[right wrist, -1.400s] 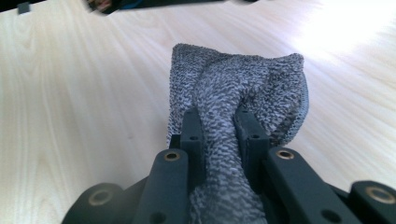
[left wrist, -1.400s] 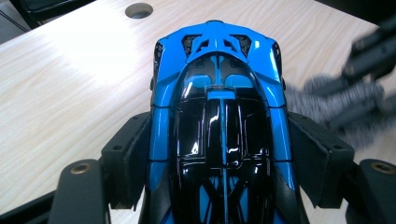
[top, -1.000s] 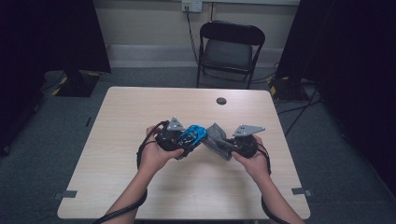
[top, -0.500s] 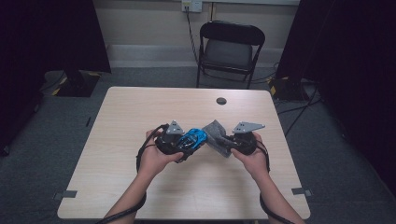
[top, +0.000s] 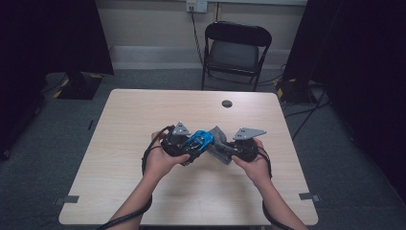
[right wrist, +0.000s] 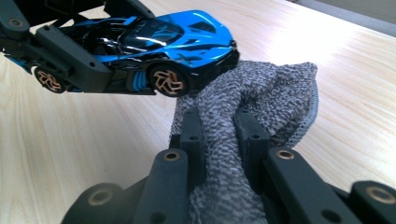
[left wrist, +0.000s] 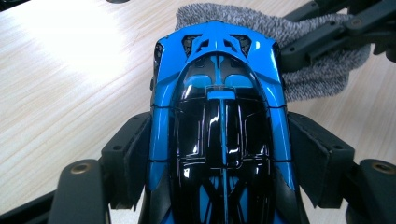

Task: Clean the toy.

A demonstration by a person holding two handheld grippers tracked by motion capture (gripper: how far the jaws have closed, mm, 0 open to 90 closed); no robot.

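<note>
A blue and black toy car [left wrist: 217, 130] sits between the jaws of my left gripper [top: 187, 149], which is shut on its two sides; the car [top: 198, 141] is held just above the table's middle. My right gripper [top: 225, 149] is shut on a grey knitted cloth [right wrist: 247, 116], whose bunched top touches the car's [right wrist: 159, 46] end. In the left gripper view the cloth [left wrist: 313, 60] lies behind the car's far end, with the other gripper's black jaws on it. Bronze wheels [right wrist: 168, 80] show on the car's side.
The light wooden table [top: 119, 143] has a small dark round disc [top: 227, 103] near its far edge. A black folding chair [top: 235, 50] stands behind the table. Cables trail from both grippers off the near edge.
The two grippers, car and cloth stay almost where they were; the right hand has shifted only slightly.
</note>
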